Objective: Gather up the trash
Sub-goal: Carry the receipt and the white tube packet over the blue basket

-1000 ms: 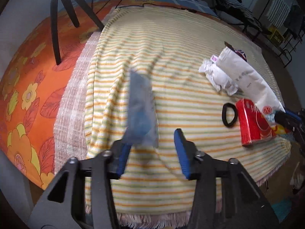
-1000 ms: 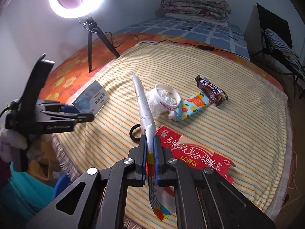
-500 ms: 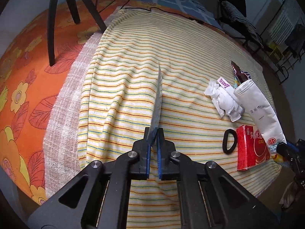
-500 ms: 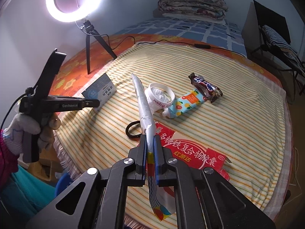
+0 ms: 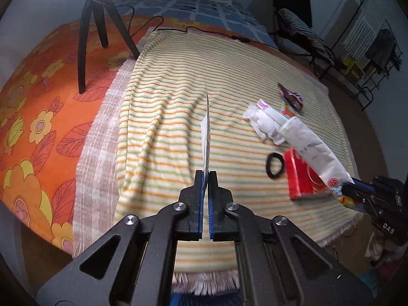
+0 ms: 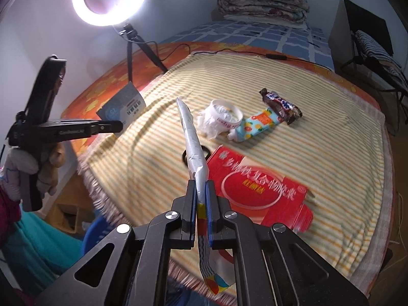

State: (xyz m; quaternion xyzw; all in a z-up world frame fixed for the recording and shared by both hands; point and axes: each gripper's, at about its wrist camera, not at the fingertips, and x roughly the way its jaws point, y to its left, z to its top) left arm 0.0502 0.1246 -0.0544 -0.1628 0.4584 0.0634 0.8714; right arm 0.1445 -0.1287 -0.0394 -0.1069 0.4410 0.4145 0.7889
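Now both claws are loaded and lifted off the bed; the left claw [image 5: 206, 178] is pinched tight on a flat blue-and-white packet [image 6: 122, 107], edge-on to its own camera and hanging above the striped blanket [image 5: 178, 107]; the right claw [image 6: 201, 191] is squeezed shut on a long silver-white snack bag [image 6: 192, 140], gripped near its printed end so the bag juts forward and a colourful tail droops below the fingers; the bin itself isn't clearly in view, though something blue shows low beside the bed edge and I can't tell what it is; the step in hand looks like carrying both pieces off to be dropped; doing it well means keeping the squeeze firm on such thin film, swinging the long bag clear of the red box [image 6: 257, 193], and releasing only once squarely over the container; left on the blanket are the red box, a crumpled white wrapper [image 6: 219, 119], a small printed tube [image 6: 255, 125], a dark candy wrapper [image 6: 280, 105] and a black hair tie [image 5: 275, 165].
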